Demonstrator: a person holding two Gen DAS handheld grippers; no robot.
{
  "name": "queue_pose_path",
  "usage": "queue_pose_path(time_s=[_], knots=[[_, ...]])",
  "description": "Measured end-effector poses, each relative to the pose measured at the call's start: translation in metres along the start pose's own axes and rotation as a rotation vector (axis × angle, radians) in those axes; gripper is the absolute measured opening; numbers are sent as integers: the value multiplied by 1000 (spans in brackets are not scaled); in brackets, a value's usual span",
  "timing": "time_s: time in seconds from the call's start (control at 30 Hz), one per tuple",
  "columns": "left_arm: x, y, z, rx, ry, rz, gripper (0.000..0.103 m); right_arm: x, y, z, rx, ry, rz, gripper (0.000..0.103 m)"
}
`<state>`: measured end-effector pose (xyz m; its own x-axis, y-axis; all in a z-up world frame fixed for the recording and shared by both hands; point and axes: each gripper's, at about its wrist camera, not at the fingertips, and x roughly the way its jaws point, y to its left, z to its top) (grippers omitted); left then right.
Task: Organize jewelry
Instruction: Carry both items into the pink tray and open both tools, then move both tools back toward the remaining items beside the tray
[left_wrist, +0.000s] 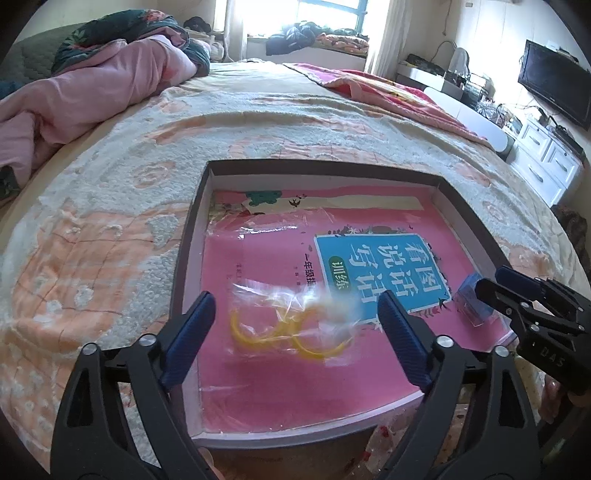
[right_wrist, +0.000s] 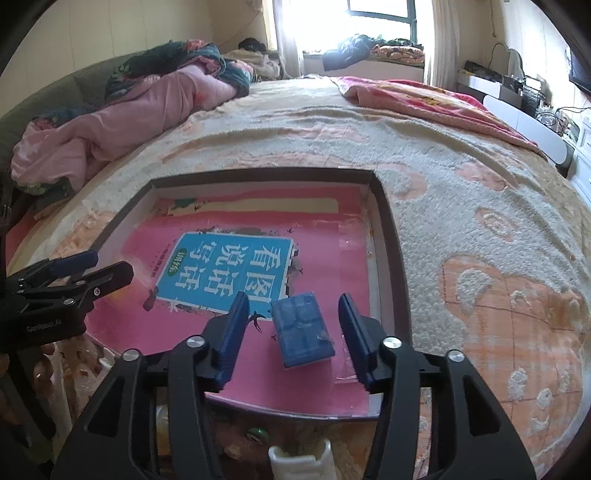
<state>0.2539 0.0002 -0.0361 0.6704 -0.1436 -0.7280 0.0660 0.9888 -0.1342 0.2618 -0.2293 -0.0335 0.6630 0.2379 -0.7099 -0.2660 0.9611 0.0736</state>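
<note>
Blue box lies near tray rim, loose between released right claw.

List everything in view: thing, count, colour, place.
shallow box: 1, dark rim, on the bed
book: 1, pink with blue title panel, lying in the box
clear bag: 1, transparent with yellow rings inside, on the book, between the left fingers
small case: 1, blue, on the book, between the right fingers
blanket: 1, cream and orange, covering the bed
quilt: 1, pink, bunched far left
television: 1, black, far right
left hand-held gripper: 1, black with blue pads, open
right hand-held gripper: 1, same colours, open
</note>
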Motion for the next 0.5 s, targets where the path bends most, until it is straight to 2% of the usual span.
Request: queue_pose_path(time_s=[0.2, 0.5], knots=[[-18, -1, 1, -5, -51, 1, 90, -24, 3, -2, 0, -83, -7, 59], [-62, -5, -4, 2, -180, 18, 92, -67, 13, -9, -37, -215, -22, 68]])
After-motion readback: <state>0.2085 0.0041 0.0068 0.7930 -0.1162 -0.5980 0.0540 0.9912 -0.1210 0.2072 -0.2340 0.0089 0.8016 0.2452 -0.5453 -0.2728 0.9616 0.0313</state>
